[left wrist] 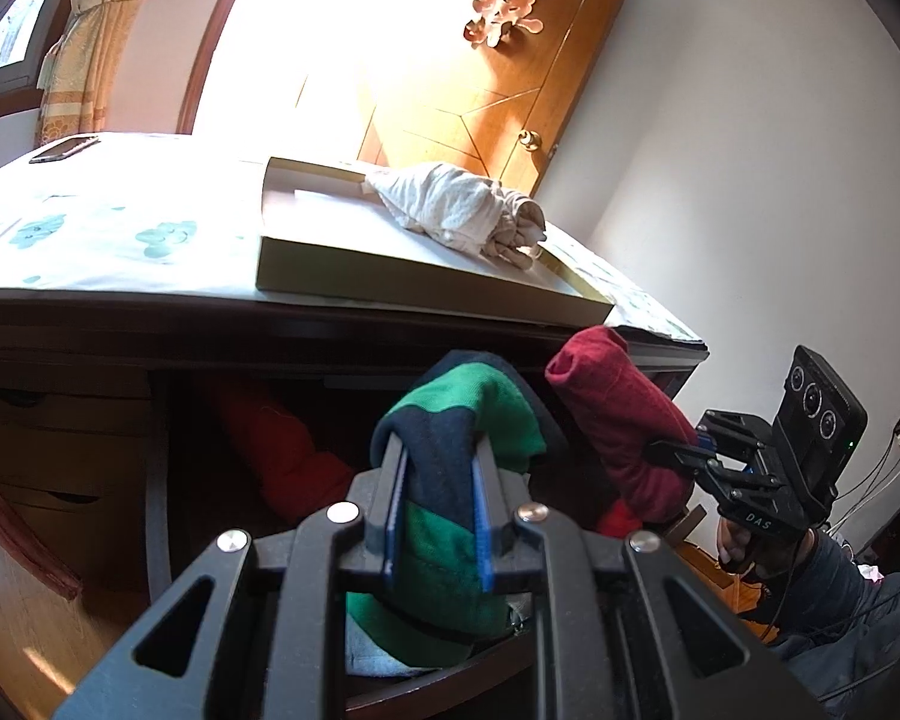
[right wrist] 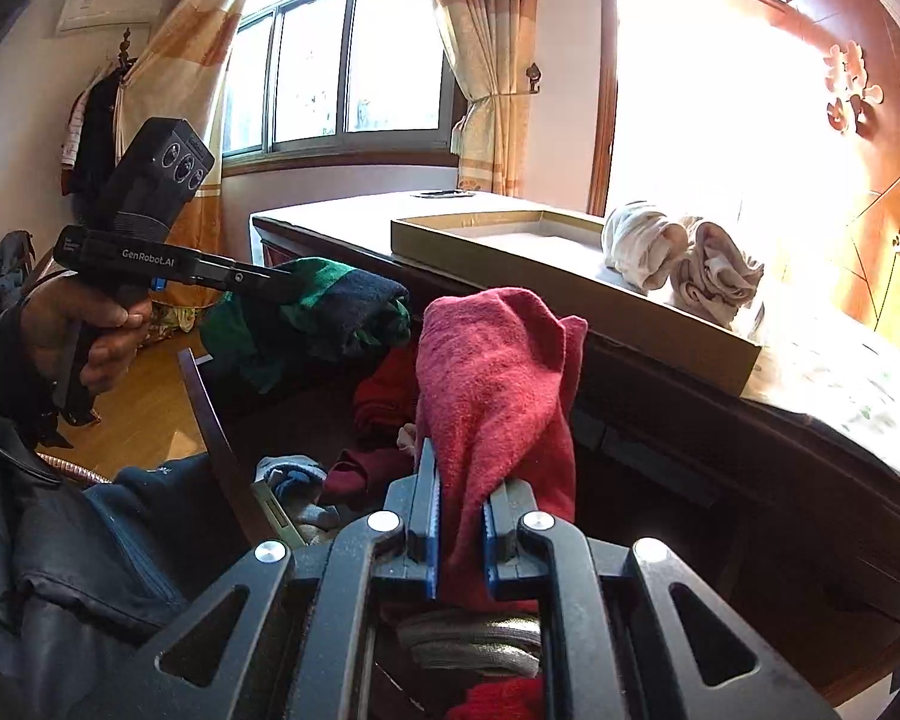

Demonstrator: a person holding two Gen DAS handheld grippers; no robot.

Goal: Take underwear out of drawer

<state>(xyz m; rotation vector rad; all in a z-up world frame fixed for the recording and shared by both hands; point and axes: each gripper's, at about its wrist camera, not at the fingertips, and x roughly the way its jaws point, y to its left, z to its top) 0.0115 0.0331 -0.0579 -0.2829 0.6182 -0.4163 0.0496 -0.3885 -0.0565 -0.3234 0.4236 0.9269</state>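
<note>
**A:** Sunlit bedroom: a dark wooden dresser (left wrist: pixel 150 324) under a leaf-print cloth (left wrist: pixel 120 234), a curtained window (right wrist: pixel 330 60) behind, one orange wooden door (left wrist: pixel 510 90) bearing a paper cut-out. What sits on top?

**B:** One shallow cardboard tray (left wrist: pixel 390 276) with two pale rolled bundles (right wrist: pixel 678 258) at its door-side end, touching each other. One phone (left wrist: pixel 63 149) lies at the cloth's far corner.

**A:** And your tongs?

**B:** Your left gripper (left wrist: pixel 438 468) is clamped on one green-and-navy underwear roll (left wrist: pixel 456 420), held up in front of the dresser top's edge. Your right gripper (right wrist: pixel 459 516) is clamped on one red underwear roll (right wrist: pixel 498 372), raised just beside it.

**A:** So two garments in your grippers?

**B:** Two, one in each. Below them the open drawer (right wrist: pixel 210 408) shows more red fabric (right wrist: pixel 384 390) and a grey-blue piece (right wrist: pixel 294 474); how many garments that makes you cannot tell.

**A:** Anything else?

**B:** One air conditioner (right wrist: pixel 105 12) high on the wall, and wood flooring (right wrist: pixel 150 384).
</note>
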